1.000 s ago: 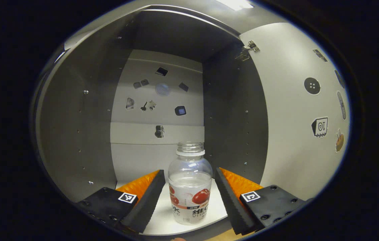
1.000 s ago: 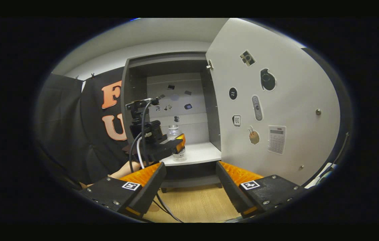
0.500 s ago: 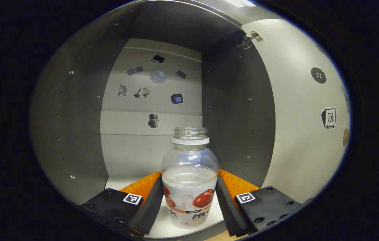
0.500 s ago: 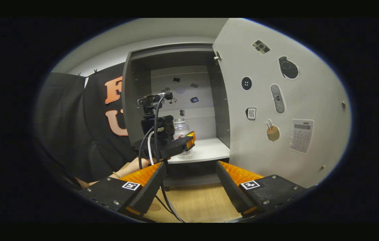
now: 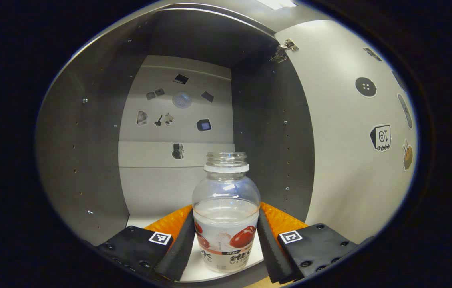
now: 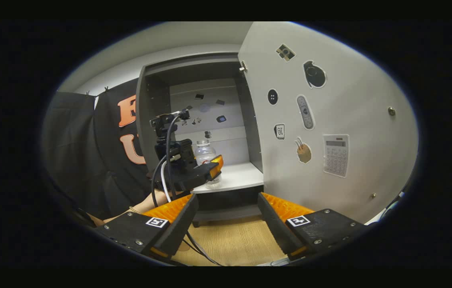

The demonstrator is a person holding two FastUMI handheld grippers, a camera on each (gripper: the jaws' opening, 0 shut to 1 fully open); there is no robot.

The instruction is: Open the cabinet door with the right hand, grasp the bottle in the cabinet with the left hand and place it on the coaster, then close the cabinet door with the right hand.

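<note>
Inside the grey cabinet, door swung open, my left gripper has both fingers clamped on the bottle standing on the shelf. Right gripper hangs wide open, holding nothing.

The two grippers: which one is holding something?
The left gripper: its fingers press both sides of the bottle in the cabinet. The right gripper hangs open over the floor.

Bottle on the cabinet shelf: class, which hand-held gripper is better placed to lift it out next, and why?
Left. The left hand-held gripper has its fingers closed against both sides of the bottle. The right hand-held gripper is open, back from the cabinet over the wooden floor.
</note>
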